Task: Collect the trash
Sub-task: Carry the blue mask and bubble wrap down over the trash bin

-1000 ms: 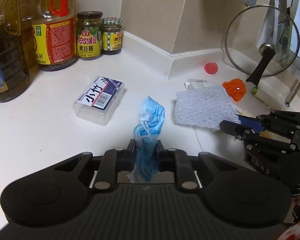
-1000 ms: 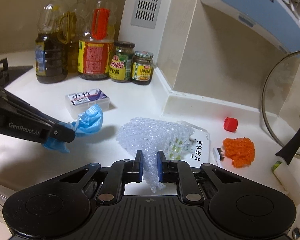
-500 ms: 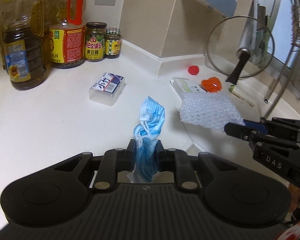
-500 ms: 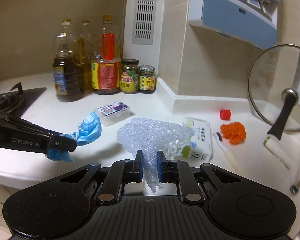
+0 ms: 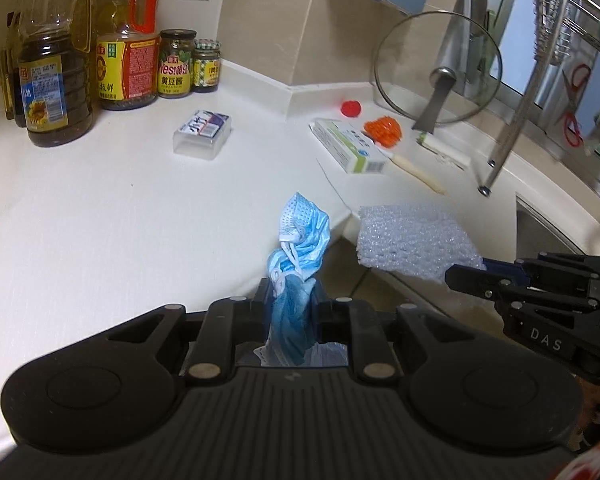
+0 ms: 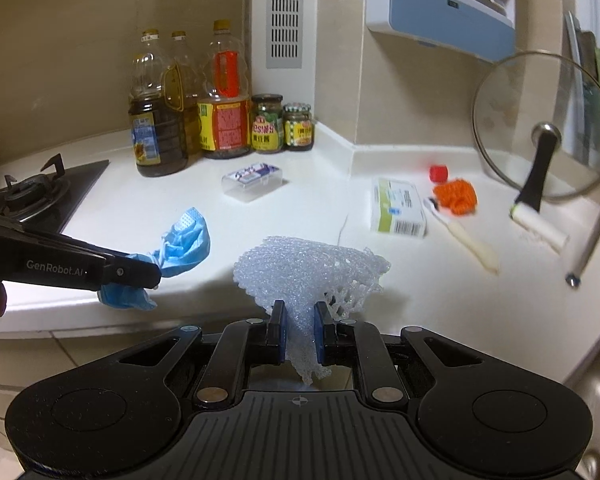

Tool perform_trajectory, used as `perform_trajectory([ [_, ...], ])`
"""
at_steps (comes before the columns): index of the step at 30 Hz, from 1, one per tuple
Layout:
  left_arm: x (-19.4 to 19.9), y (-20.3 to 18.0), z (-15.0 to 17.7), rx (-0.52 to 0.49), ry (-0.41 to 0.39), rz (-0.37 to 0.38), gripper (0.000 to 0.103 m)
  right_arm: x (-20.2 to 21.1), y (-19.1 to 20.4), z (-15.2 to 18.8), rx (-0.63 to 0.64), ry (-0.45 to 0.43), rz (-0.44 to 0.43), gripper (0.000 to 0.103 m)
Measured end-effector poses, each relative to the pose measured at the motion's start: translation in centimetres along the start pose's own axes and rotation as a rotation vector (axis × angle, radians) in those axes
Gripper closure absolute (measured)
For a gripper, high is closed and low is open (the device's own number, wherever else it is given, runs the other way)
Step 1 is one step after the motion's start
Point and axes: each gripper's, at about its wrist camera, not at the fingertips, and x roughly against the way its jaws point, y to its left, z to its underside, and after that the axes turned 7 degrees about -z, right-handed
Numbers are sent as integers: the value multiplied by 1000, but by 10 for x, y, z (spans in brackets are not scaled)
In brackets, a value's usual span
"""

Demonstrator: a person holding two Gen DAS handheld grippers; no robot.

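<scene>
Holding one piece of trash in each claw, the person has both loads lifted clear of the white surface point(image 5: 100, 216), out by its front edge, which looks like carrying them off to a bin that no view shows. The left claw point(image 5: 291, 296) is narrowed tight on the crumpled blue face mask point(image 5: 300, 236), whose bunched end stands up between the pads. The right claw point(image 6: 300, 328) is pinched nearly closed on the sheet of bubble wrap point(image 6: 308, 272), which fans out above it. A medicine box point(image 6: 398, 212), red cap point(image 6: 439, 173) and orange scrap point(image 6: 456, 196) lie near the glass lid point(image 6: 540, 120), uncollected.
</scene>
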Motion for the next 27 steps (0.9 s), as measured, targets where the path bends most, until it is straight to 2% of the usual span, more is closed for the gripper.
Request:
perform_trajectory([
  [16, 6, 4, 37, -36, 72, 52, 86, 9, 21, 40, -127, 73, 20, 89],
  [27, -36, -11, 70, -13, 197, 22, 86, -19, 11, 79, -54, 191, 7, 89],
])
